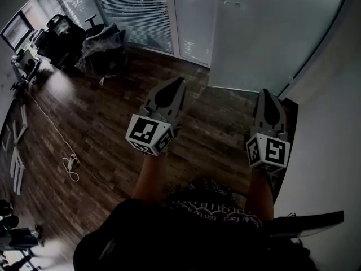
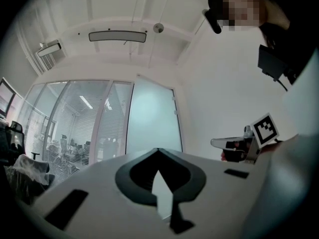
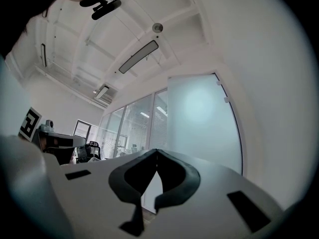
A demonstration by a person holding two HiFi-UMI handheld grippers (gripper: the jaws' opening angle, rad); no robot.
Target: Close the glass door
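A frosted glass door (image 1: pixel 265 33) stands ahead of me, between a glass wall with blinds and a white wall. It also fills the middle of the left gripper view as the pale door (image 2: pixel 152 118), and of the right gripper view as the same door (image 3: pixel 199 123). My left gripper (image 1: pixel 179 81) and right gripper (image 1: pixel 265 92) are held side by side over the wooden floor, both pointing at the door and short of it. Each has its jaws shut with nothing between them. The left gripper view's jaw tips (image 2: pixel 158 150) meet, as do those in the right gripper view (image 3: pixel 157 151).
The glass wall with blinds (image 1: pixel 141 13) runs to the door's left. Office chairs and a covered heap (image 1: pixel 84 41) stand at the far left, with a monitor (image 1: pixel 16 30) beyond. A white cable (image 1: pixel 70 164) lies on the dark wooden floor. The white wall (image 1: pixel 333 129) is close on the right.
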